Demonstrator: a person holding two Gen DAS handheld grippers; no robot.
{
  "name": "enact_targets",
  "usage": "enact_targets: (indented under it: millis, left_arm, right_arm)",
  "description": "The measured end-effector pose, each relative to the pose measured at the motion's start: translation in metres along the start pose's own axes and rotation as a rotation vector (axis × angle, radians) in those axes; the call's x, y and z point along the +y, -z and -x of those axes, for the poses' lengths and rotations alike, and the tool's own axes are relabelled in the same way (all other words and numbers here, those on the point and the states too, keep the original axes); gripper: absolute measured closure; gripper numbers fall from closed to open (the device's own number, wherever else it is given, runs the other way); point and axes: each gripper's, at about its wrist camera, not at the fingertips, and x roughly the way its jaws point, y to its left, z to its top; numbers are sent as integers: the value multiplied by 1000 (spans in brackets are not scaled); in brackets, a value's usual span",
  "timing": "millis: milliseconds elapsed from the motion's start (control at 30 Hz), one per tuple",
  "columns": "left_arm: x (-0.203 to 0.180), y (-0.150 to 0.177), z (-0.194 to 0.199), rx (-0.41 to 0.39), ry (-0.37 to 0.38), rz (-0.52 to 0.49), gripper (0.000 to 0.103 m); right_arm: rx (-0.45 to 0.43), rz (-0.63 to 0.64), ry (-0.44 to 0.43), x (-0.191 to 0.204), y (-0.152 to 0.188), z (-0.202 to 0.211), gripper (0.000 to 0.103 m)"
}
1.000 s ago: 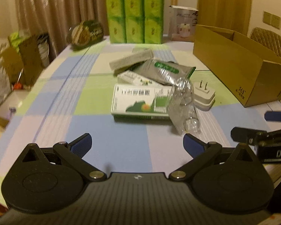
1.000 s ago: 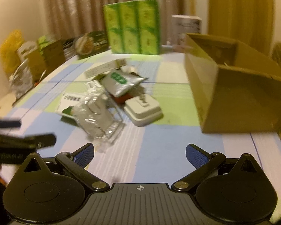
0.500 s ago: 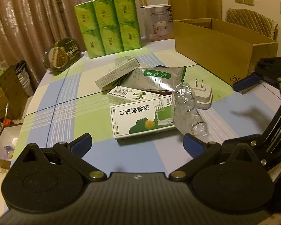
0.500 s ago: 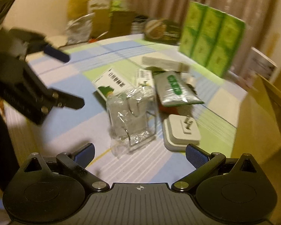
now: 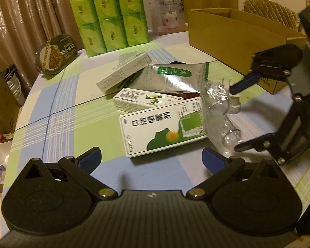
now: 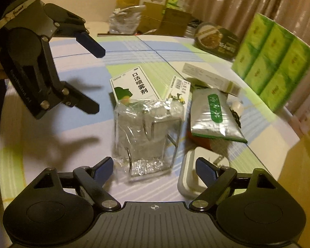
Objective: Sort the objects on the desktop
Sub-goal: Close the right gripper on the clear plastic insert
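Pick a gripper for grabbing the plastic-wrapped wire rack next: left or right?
Right, probably. The right gripper is open and squarely lined up with the plastic-wrapped wire rack, close in front of its fingertips. The left gripper, also open, faces the green-and-white box, with the rack off to its right.

Checked table (image 5: 57,111) under cluttered boxes (image 5: 163,128)

Facing low views, shared pile (image 5: 167,103)
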Motion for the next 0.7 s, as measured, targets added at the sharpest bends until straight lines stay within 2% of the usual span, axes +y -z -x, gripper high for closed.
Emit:
enact_targets:
  millis: [233,300,467,700]
  left_arm:
    - [2,0,-3,-4,5,9,1]
    - [5,0,-4,-3,4,23,1]
    - [6,-3,-5,-10,0,26,1]
    - [-4,-8,-4,-27,-17,-54,1]
  right_arm:
    - [-20,14,-63,-11,-3,-12,26]
    - [-31,1,-65,-14,-5,-14,36]
    - [-46,-38,-57,-19,-10,-12,50]
    - [-34,-133,-41,-23,-11,-2,52]
